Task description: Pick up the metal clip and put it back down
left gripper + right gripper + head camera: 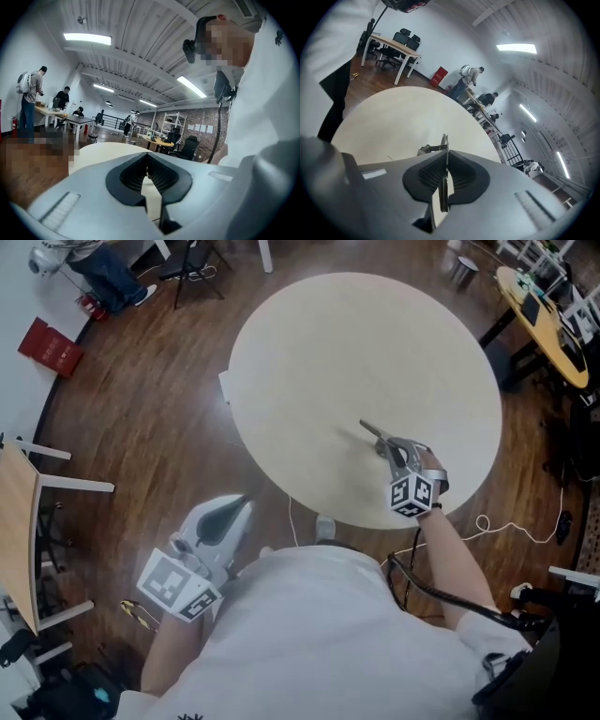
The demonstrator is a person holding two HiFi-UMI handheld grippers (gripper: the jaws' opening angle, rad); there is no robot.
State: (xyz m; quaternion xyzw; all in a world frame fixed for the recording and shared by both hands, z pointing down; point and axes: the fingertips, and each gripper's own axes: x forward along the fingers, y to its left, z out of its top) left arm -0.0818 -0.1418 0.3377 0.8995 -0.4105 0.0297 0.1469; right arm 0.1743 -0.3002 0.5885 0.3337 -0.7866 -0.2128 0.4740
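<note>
Nearest the person, the left hand-held gripper (236, 507) hangs low at the side over the wood floor (141, 427), off the desk (356, 343). In its own view the jaws meet at the tips with nothing between them, so it is clenched on air and idle. Further out, the right hand-held gripper (389, 448) is over the near right part of the desk. Its own view shows the jaws pressed onto the clip (445, 143), a thin metal piece seen edge-on, running down between the pads and poking out past them. From the head view the clip (373, 431) sticks out ahead of the jaws toward the desk centre, low over the top; whether its far end touches the surface cannot be told. Beyond it the desk top is bare. Judgement: the grasp is made, so the pick-up half is done or nearly so. Left to do: set the clip flat on the desk, open the jaws and draw away.
</note>
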